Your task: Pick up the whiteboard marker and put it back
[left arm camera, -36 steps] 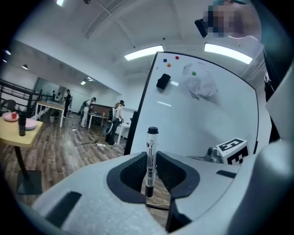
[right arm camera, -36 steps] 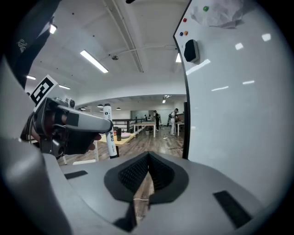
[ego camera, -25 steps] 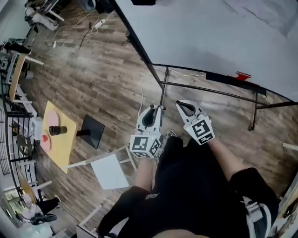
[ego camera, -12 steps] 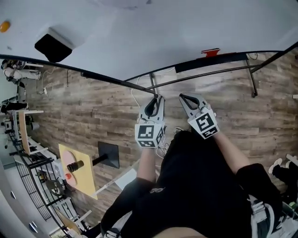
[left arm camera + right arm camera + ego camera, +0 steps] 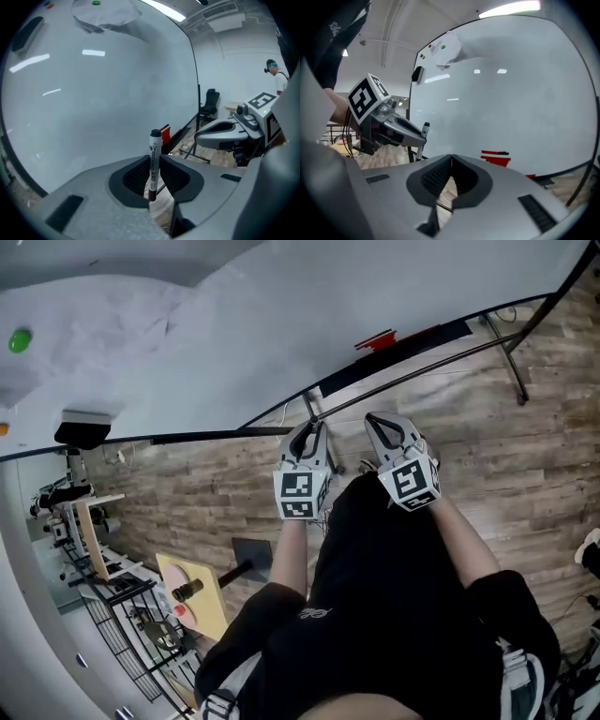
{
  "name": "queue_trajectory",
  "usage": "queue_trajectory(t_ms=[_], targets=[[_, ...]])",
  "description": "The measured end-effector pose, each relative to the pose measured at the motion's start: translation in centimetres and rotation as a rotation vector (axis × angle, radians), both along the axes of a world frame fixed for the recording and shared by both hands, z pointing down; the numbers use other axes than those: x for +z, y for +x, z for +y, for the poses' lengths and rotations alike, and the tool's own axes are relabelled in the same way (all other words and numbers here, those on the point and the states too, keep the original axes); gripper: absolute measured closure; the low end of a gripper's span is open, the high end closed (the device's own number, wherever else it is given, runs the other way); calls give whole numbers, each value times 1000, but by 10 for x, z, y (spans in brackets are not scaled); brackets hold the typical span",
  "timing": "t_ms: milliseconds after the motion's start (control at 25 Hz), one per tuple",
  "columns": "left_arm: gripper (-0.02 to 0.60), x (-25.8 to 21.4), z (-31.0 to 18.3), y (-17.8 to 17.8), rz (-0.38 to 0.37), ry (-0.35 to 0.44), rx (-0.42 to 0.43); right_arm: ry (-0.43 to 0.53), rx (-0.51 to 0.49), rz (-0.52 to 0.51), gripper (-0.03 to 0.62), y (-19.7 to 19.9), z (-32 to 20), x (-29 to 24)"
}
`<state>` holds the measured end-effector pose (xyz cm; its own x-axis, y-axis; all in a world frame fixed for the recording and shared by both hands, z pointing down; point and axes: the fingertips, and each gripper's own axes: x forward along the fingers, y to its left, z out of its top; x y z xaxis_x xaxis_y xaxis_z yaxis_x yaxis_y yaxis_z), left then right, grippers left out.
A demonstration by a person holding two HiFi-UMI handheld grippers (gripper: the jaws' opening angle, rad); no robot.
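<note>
The whiteboard marker (image 5: 153, 150) is clamped upright between the pads of the left gripper (image 5: 153, 164), with its capped end above the jaws and its other end below them. The jaws of the right gripper (image 5: 451, 161) are pressed together, and nothing is held between them. Both grippers are held side by side, short of the whiteboard (image 5: 511, 93) and pointed toward it. Along the whiteboard's lower edge a dark tray (image 5: 431, 334) is seen, with a red block (image 5: 375, 339) lying on it. The marker is well apart from the whiteboard and not yet over its tray.

The pick-up is judged done, and the step in hand is the carry back to the whiteboard. The next move is judged to call for the left gripper to be brought to the whiteboard's tray. The marker would then be turned from upright to lie along the ledge, beside the red block rather than on it. The jaws should be opened only once the barrel is supported, lest it roll off.
</note>
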<state>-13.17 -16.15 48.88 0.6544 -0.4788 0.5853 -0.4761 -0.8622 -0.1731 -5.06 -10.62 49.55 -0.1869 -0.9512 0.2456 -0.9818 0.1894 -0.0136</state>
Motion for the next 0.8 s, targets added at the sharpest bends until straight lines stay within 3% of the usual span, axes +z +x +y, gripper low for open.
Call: queue_trajectory(t_ms=[360, 680, 800], targets=[[514, 31, -4, 53, -172, 46, 144, -27, 199, -53, 591, 71, 20, 12], [514, 50, -30, 83, -296, 130, 291, -59, 306, -80, 591, 97, 20, 27], [514, 69, -42, 91, -393, 132, 343, -85, 341, -81, 591, 105, 21, 35]])
